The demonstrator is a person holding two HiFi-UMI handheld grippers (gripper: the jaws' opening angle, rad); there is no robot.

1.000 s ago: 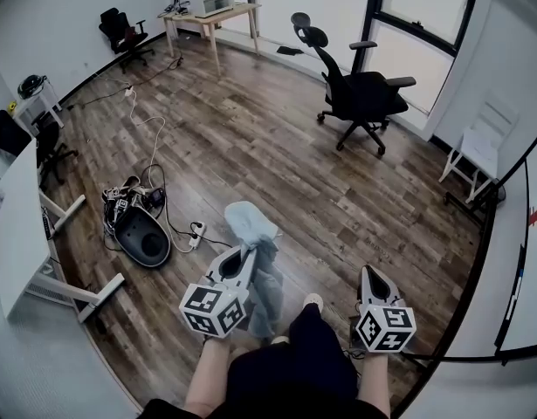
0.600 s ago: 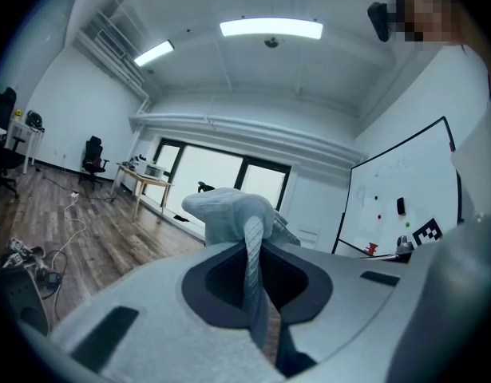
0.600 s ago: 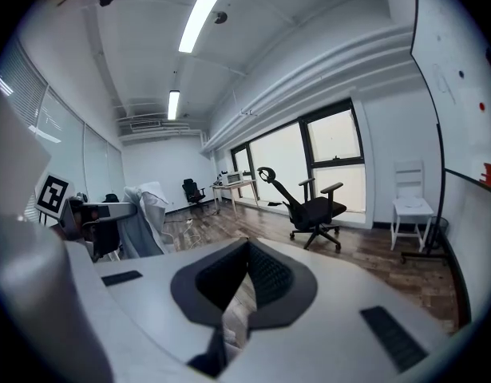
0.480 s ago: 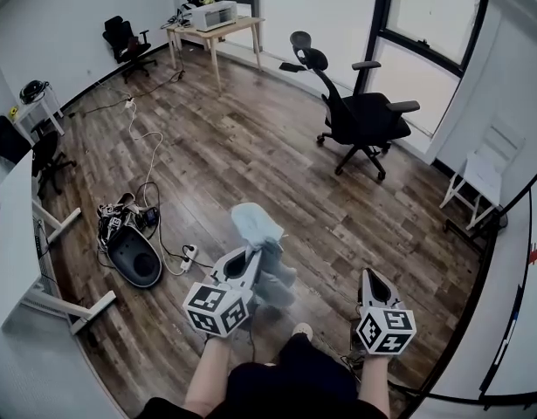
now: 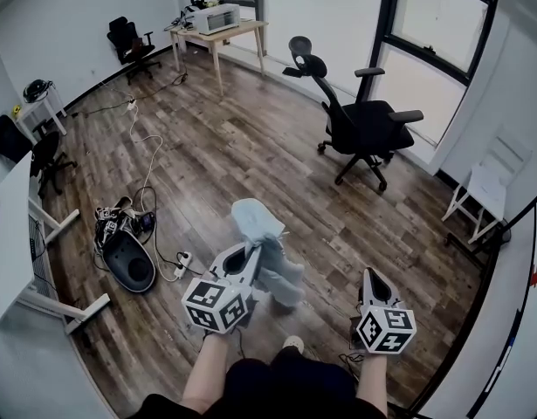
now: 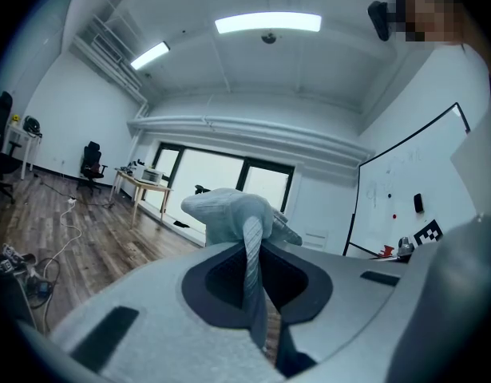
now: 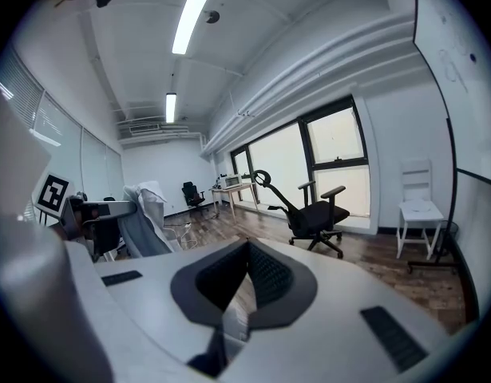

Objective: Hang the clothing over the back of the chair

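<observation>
Landmark: black office chair (image 5: 364, 125), standing by the windows with its back and headrest bare.

Left gripper (image 5: 251, 253) is clenched on the clothing (image 5: 255, 221), a pale blue garment. It bunches above the jaw tips and hangs down beside them, well short of the chair on the person's side. Right gripper (image 5: 370, 276) has its jaws pressed together with nothing in them, also well short of the chair.

View differences:
- The head view alone shows the open wood floor (image 5: 277, 160) from the grippers to the chair.
- The left gripper view shows a fold of cloth pinched between the pads. The bunch covers nearly all of the chair, and a whiteboard (image 6: 413, 190) shows on the wall to its right.
- The right gripper view shows the chair side-on with its back reclined and armrests out. The garment hangs far to the chair's left.

Edges and room:
- A white folding chair (image 5: 482, 182) stands right of the office chair, against the wall.
- A wooden table (image 5: 217, 29) stands left of and beyond the chair.
- A cable pile with a black device (image 5: 128, 260) lies far left of the chair, and a white desk (image 5: 10, 234) farther left still.
</observation>
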